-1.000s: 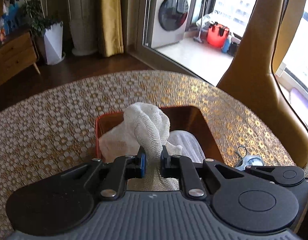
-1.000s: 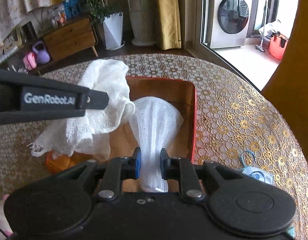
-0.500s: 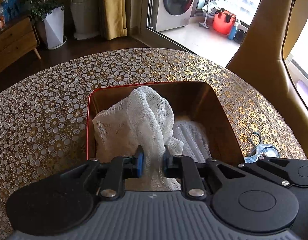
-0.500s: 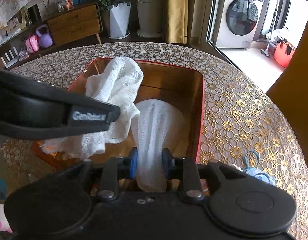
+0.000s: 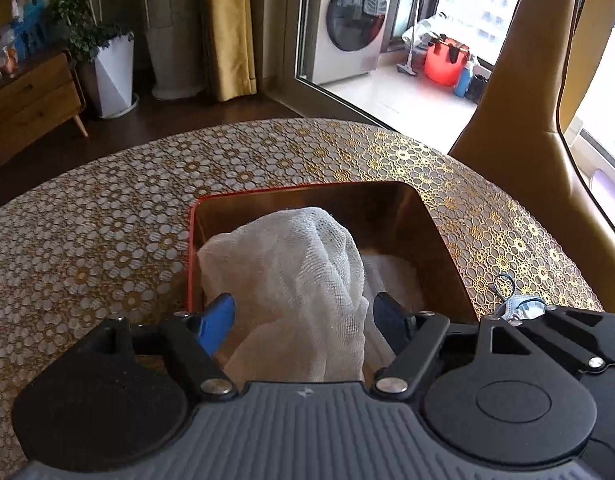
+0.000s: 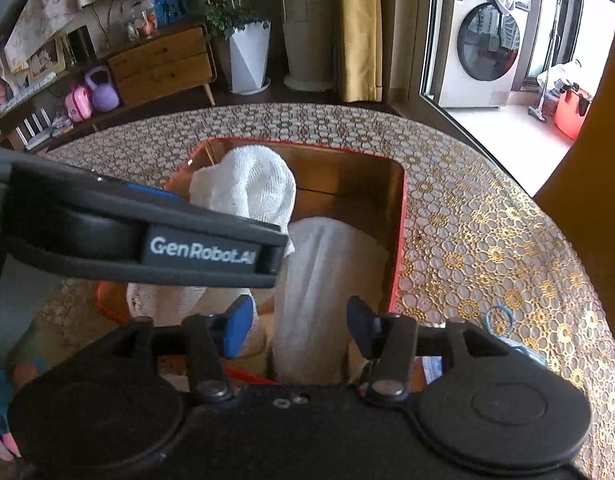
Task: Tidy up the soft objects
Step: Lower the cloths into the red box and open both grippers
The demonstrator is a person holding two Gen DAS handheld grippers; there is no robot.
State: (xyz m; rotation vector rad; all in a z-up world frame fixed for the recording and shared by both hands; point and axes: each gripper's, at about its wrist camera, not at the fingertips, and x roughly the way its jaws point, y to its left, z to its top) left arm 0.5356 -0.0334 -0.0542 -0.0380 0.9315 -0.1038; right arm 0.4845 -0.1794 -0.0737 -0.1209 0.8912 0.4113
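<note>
White cloth (image 5: pixel 307 280) between opening left hand-held gripper (image 5: pixel 303 320) jaws.

White gauze cloth (image 5: pixel 303 280), red-rimmed, seemingly amber bin (image 5: pixel 407 216), gold floral lace tablecloth (image 5: pixel 107 220), blue-padded black tool (image 5: pixel 303 316)

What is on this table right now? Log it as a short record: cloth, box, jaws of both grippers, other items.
cloth: white gauze cloth, bunched, lying in the box
box: open box with red rim, on the patterned tablecloth
left gripper: jaws opening, cloth between them, pads clear of it
right gripper: jaws opening, cloth between them, pads clear of it
other items: blue face mask on the tablecloth, right of the box
background: washing machine, potted plant
</note>
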